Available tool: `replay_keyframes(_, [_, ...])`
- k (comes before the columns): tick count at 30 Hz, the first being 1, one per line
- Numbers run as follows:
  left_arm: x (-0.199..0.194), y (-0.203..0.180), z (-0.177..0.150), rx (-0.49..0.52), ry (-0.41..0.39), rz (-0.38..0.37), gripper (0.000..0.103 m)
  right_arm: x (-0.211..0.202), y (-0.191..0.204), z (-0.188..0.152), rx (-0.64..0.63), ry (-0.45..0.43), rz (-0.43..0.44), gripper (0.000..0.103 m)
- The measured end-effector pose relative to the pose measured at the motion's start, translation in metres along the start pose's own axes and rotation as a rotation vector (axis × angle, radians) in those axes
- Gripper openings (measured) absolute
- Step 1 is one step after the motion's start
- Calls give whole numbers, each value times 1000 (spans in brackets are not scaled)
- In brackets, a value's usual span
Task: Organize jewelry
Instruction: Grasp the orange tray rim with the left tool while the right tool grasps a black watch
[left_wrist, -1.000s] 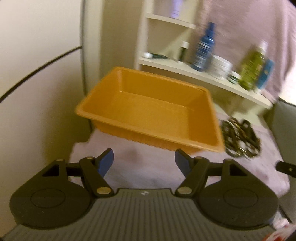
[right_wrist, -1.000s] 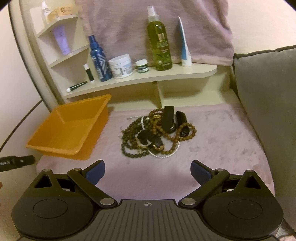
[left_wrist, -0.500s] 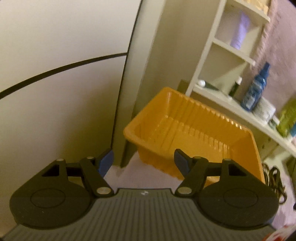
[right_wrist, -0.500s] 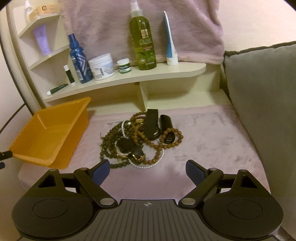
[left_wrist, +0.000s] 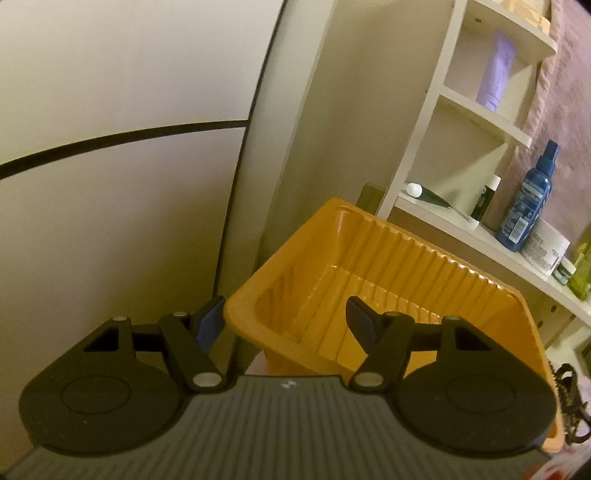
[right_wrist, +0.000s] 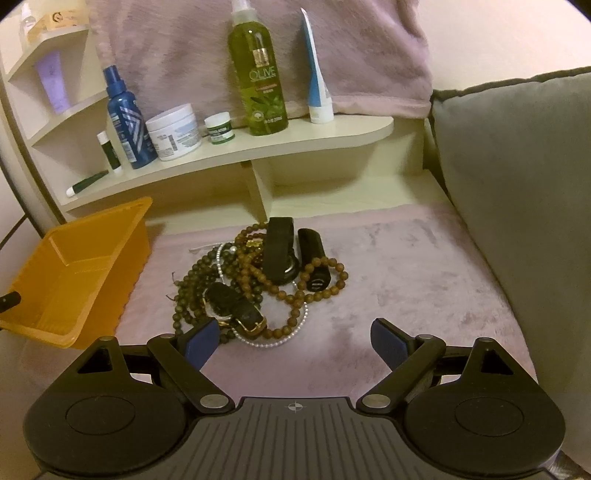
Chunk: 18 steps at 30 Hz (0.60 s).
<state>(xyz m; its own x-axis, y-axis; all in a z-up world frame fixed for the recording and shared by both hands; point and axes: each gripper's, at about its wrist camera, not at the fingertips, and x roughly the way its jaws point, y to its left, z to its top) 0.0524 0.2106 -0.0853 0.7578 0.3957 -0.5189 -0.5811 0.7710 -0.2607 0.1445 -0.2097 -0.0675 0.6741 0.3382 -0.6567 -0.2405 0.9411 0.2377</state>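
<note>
One orange plastic tray (right_wrist: 70, 273) sits at the left of the right wrist view, and one tangled jewelry pile (right_wrist: 258, 284) lies mid-frame on the mauve plush cover (right_wrist: 406, 280): brown and dark green bead strings, a pearl strand, black watch straps. The left hand-held gripper (left_wrist: 284, 317) has just been narrowing slightly, its jaws wide astride the tray's near corner without touching. The right hand-held gripper (right_wrist: 291, 338) gapes empty just before the pile.

The left gripper (left_wrist: 286, 319) swung away from the jewelry pile (right_wrist: 258, 284) and came close to the orange tray (left_wrist: 388, 280). Its jaws closed a little and now stand astride the tray's near corner rim, with no visible press on it. The right gripper (right_wrist: 293, 339) moved nearer to the pile, which now lies at 12 o'clock just ahead of it. Its jaws narrowed slightly, with nothing between them.
</note>
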Motion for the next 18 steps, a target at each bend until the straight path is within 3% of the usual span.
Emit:
replay_keyframes(5, [10, -4, -4, 24, -27, 5, 62, 4, -3, 1, 6, 8, -12, 89])
replay_keyframes(7, [14, -4, -4, 31, -27, 4, 52, 6, -4, 0, 10, 12, -17, 89])
replay_keyframes(18, [13, -8, -8, 122, -82, 74, 24, 9, -6, 1, 10, 11, -23, 88])
